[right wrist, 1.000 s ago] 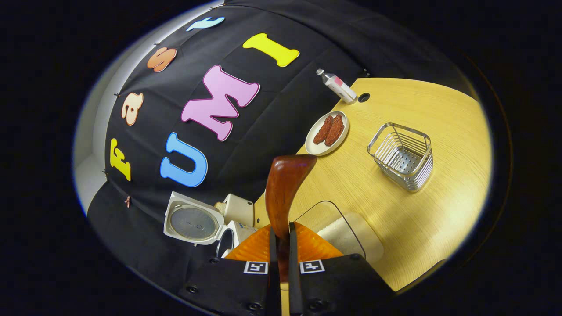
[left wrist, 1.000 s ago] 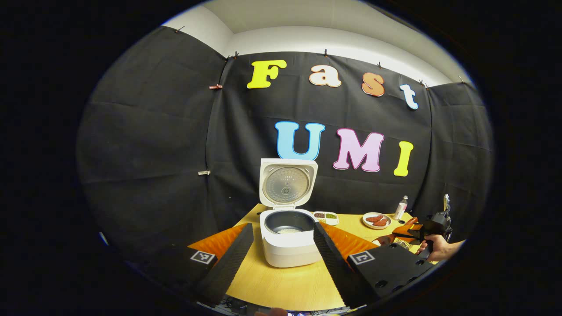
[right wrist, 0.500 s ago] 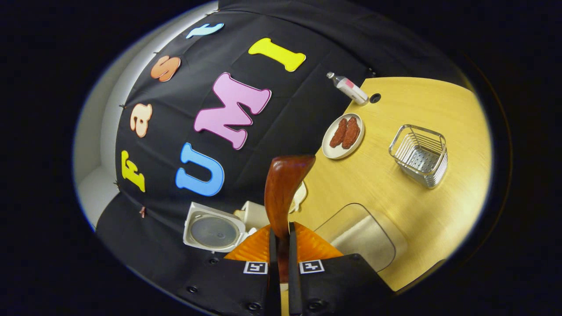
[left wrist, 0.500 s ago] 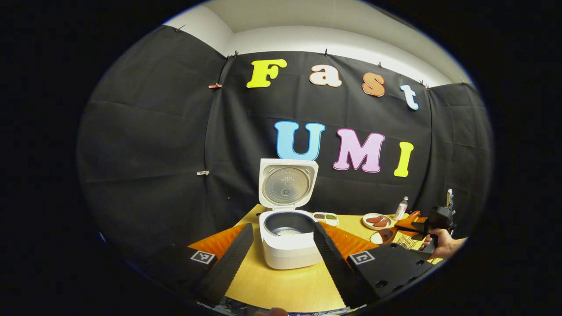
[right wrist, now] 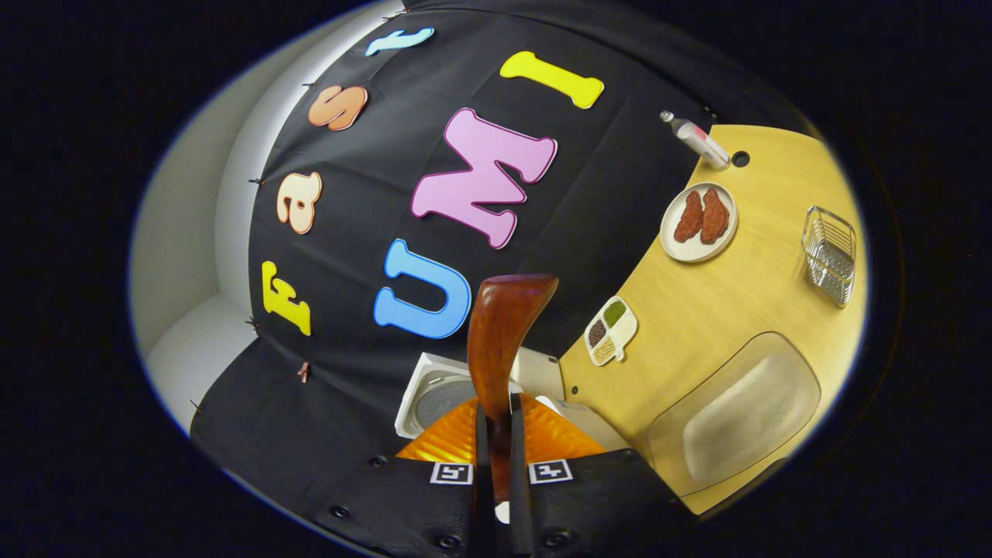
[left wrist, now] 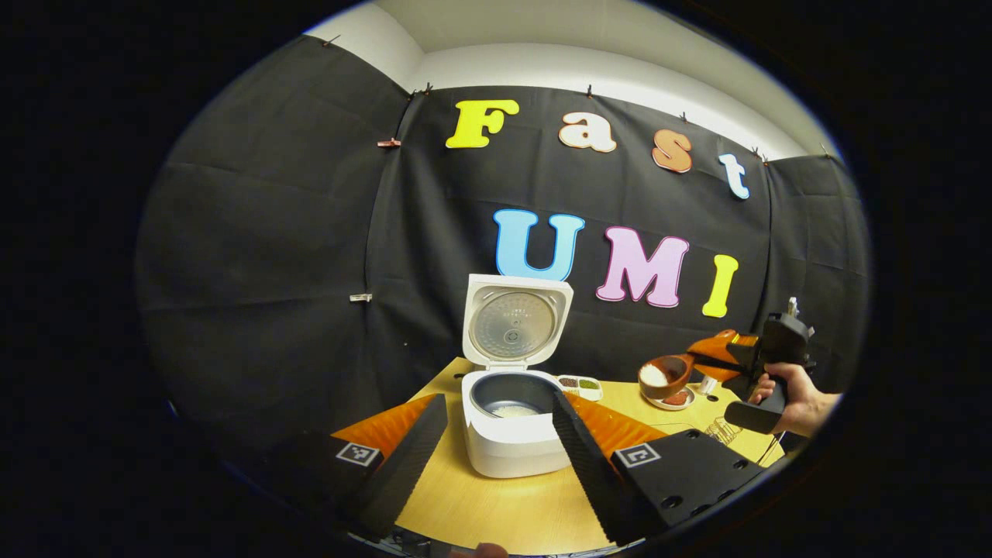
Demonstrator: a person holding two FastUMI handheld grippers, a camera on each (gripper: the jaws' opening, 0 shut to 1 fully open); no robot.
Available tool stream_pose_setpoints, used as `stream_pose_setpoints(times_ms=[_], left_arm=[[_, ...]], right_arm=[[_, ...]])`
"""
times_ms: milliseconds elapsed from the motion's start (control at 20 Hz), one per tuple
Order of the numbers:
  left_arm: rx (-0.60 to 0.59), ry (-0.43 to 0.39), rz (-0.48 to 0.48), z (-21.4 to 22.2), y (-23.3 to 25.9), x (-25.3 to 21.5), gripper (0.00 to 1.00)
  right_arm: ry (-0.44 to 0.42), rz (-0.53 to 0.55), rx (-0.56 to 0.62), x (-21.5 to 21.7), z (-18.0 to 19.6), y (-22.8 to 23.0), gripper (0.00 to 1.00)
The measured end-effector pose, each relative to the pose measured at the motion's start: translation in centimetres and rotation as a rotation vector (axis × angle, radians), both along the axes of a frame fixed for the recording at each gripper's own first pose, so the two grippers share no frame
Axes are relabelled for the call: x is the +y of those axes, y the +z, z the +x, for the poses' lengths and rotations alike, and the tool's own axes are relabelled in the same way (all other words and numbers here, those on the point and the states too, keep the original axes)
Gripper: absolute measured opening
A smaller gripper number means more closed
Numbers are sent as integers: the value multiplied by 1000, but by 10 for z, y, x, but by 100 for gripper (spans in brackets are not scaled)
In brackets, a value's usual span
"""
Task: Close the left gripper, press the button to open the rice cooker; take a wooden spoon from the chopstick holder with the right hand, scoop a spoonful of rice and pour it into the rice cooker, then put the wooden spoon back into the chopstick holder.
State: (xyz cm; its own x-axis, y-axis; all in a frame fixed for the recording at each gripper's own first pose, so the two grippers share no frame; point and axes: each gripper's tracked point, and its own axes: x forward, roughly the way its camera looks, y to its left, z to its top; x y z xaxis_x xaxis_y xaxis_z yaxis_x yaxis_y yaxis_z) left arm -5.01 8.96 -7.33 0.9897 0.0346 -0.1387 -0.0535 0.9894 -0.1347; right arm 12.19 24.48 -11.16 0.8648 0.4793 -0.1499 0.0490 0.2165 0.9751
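Spoon: wooden spoon (right wrist: 504, 333) is pinched by its handle between my right gripper (right wrist: 496, 434) fingers; in the left gripper view its bowl (left wrist: 663, 376) carries white rice and hangs in the air above the surface.
Right gripper: I see it from the left gripper view (left wrist: 725, 358) too, with a hand (left wrist: 790, 387) wrapped around its grip, raised over the right part of the surface.
Rice cooker: rice cooker (left wrist: 515, 426) stands near the back edge of the surface (left wrist: 496, 504), lid (left wrist: 515, 322) upright and open, a little rice in the dark inner pot.
Left gripper: my left gripper (left wrist: 496, 434) has its fingers spread wide, holding nothing, the cooker framed between them.
Chopstick holder: the wire chopstick holder (right wrist: 831, 254) sits toward the right edge.
Others: plate of red-brown food (right wrist: 699, 221), small divided dish (right wrist: 611, 329), bottle (right wrist: 694, 139) near the back edge, clear container of rice (right wrist: 736, 415) near the front edge.
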Motion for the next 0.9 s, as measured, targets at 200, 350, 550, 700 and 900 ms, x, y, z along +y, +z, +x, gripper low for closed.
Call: stream_pose_setpoints(times_ms=[200,350,550,700,900], left_arm=[[-2,21,-5,0,1,13,95],[8,24,-22,0,-2,18,95],[16,29,-29,1,-4,22,95],[23,28,-42,4,-8,23,95],[31,23,-55,4,-11,25,95]], right_arm=[[33,-7,-26,48,18,18,12],[59,-45,-61,82,27,26,11],[98,-152,-66,123,38,7,11],[126,-220,-65,144,43,-9,11],[147,-373,-127,163,54,-20,11]])
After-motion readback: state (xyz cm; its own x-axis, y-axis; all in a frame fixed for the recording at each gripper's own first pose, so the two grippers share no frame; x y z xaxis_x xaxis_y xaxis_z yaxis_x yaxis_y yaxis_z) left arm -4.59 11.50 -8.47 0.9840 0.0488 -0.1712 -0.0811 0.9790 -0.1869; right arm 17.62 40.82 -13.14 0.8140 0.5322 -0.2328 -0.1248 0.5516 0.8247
